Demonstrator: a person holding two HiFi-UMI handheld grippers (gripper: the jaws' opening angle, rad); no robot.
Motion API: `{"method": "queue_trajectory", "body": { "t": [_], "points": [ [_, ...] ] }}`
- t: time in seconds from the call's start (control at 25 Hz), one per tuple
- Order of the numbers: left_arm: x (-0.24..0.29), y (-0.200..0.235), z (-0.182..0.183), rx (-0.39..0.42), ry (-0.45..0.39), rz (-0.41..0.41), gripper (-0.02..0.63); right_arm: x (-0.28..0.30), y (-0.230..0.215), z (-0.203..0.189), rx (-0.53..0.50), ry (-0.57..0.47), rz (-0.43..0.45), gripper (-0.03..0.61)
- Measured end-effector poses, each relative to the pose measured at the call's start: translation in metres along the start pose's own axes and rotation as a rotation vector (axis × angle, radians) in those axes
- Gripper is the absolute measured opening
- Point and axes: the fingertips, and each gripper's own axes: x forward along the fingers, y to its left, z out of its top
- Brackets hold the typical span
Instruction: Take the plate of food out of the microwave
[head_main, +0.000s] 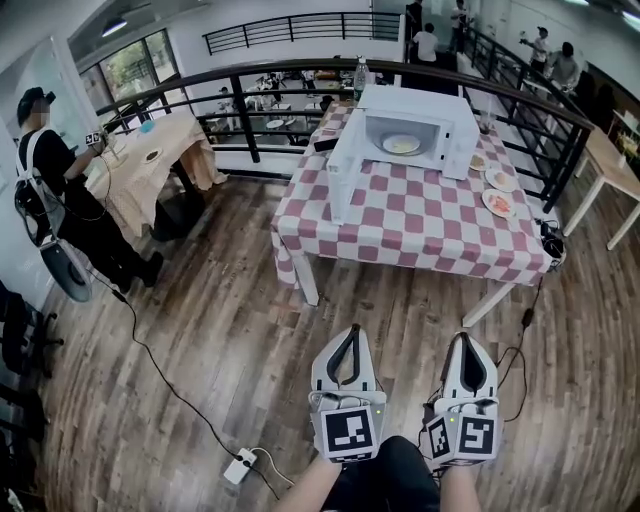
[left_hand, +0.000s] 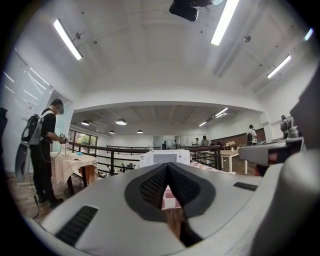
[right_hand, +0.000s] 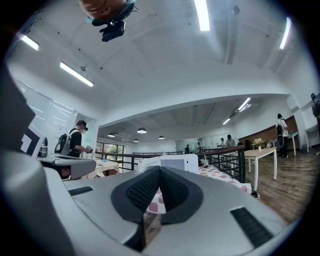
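Our left gripper (head_main: 351, 340) hangs over the wooden floor (head_main: 200, 330), well short of the checked desk (head_main: 420, 225), its fingers pressed together on nothing. Ahead, the microwave (head_main: 415, 105) stands with its door (head_main: 341, 180) swung open to the left and the plate of food (head_main: 402, 144) inside. The right gripper (head_main: 468, 345) is likewise closed and empty. We should come in square, keep clear of the door, and part the fingers before reaching for the plate's rim.

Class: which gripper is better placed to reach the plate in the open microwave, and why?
Probably the right gripper. Both are shut, empty and far from the table, but the open microwave door juts out ahead of the left gripper, while the right has a clearer line to the plate.
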Motion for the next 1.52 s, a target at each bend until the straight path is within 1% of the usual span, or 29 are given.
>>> {"method": "queue_trajectory", "body": {
  "t": [0.2,0.32,0.52,0.64,0.76,0.88,0.92,1.0,1.08,1.28,1.52],
  "points": [
    [0.022,-0.001,-0.01,-0.012,0.022,-0.005,0.028,0.02,-0.005,-0.008,-0.005,0.021,0.003,-0.003],
    [0.038,0.003,-0.016,-0.027,0.041,0.005,0.028,0.036,-0.01,-0.014,-0.004,0.029,0.007,-0.003],
    [0.074,0.004,-0.014,-0.019,0.03,0.029,0.028,0.074,-0.028,-0.012,-0.007,0.02,0.012,-0.003],
    [0.101,0.003,-0.012,-0.002,0.009,0.039,0.028,0.1,-0.041,-0.014,-0.003,0.019,0.02,-0.003],
    [0.132,0.0,-0.013,0.005,0.009,0.042,0.028,0.128,-0.054,-0.018,0.017,0.031,0.025,-0.003],
    [0.16,-0.005,-0.011,-0.018,0.039,0.041,0.028,0.157,-0.067,-0.019,0.026,0.037,0.031,-0.003],
    [0.17,-0.006,-0.01,-0.017,0.038,0.043,0.028,0.166,-0.071,-0.019,0.026,0.036,0.034,-0.003],
    [0.19,-0.007,-0.005,-0.003,0.014,0.052,0.028,0.185,-0.079,-0.018,0.026,0.034,0.041,-0.003],
    [0.21,-0.008,-0.003,0.0,0.008,0.061,0.028,0.204,-0.087,-0.019,0.028,0.036,0.048,-0.003],
    [0.256,-0.013,-0.003,-0.02,0.05,0.073,0.028,0.249,-0.107,-0.02,0.04,0.049,0.065,-0.003],
    [0.308,-0.019,-0.003,-0.021,0.049,0.097,0.028,0.299,-0.127,-0.024,0.052,0.044,0.101,-0.003]
  ]
}}
